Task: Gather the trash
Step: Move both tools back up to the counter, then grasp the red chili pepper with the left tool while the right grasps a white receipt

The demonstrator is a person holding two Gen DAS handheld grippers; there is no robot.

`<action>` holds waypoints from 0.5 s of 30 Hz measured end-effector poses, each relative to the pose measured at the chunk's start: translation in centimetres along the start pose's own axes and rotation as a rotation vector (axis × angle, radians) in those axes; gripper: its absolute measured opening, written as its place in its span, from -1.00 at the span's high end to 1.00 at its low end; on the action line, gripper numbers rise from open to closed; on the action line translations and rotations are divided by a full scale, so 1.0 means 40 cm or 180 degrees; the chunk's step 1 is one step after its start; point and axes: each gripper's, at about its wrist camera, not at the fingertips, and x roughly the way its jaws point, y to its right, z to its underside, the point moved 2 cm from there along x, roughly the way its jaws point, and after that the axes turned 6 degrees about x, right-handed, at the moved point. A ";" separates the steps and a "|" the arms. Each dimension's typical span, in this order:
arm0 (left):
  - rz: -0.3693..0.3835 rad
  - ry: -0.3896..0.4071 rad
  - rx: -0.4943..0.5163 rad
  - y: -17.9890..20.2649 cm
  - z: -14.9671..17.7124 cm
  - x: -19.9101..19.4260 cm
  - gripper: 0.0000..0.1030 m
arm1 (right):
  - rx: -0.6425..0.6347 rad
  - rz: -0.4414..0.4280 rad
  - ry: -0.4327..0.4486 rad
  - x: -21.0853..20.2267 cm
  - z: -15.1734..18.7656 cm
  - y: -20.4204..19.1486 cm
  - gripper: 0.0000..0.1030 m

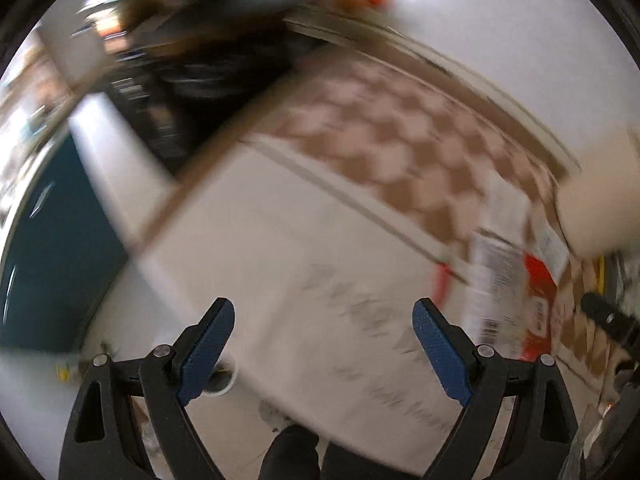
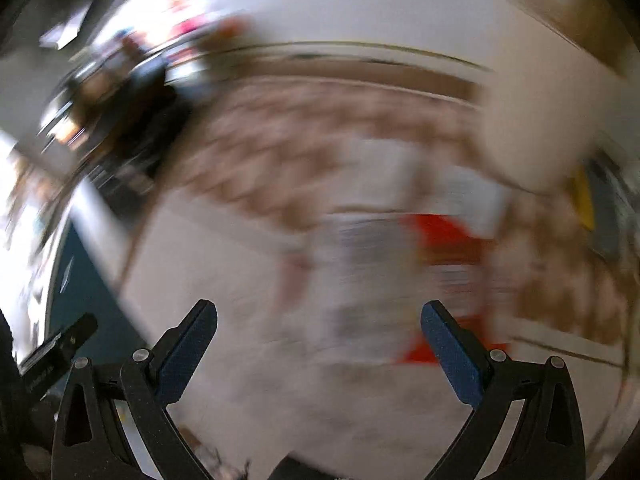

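Observation:
Both views are motion-blurred. My left gripper (image 1: 323, 314) is open and empty above a white printed sheet or bag (image 1: 304, 280) lying on the floor. A red and white printed wrapper (image 1: 508, 292) lies to its right, beside the right finger. My right gripper (image 2: 319, 318) is open and empty; the same red and white wrapper (image 2: 404, 256) lies just ahead of it, between and beyond the fingers. The other gripper's black tip (image 1: 608, 316) shows at the right edge of the left wrist view.
A brown and white checkered mat (image 1: 400, 132) covers the floor beyond. A teal panel (image 1: 52, 260) stands at the left. Dark cluttered furniture (image 1: 192, 64) is at the upper left. A pale rounded object (image 1: 600, 192) sits at the right. A yellow item (image 2: 582, 196) lies at the far right.

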 end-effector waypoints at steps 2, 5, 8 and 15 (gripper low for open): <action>0.0071 -0.0155 0.0214 0.091 -0.026 0.073 -0.66 | 0.0307 0.0156 -0.0018 0.022 -0.044 0.131 -1.00; 0.0222 -0.0433 0.0382 0.173 -0.037 0.169 -0.15 | 0.0530 0.0297 -0.0039 0.058 -0.076 0.246 -0.99; 0.0288 -0.0652 0.0451 0.218 -0.043 0.245 0.28 | 0.0638 0.0301 -0.0045 0.096 -0.089 0.314 -0.88; 0.0107 -0.0587 0.0249 0.194 -0.051 0.258 0.87 | 0.0595 0.0254 -0.0023 0.199 -0.138 0.323 -0.77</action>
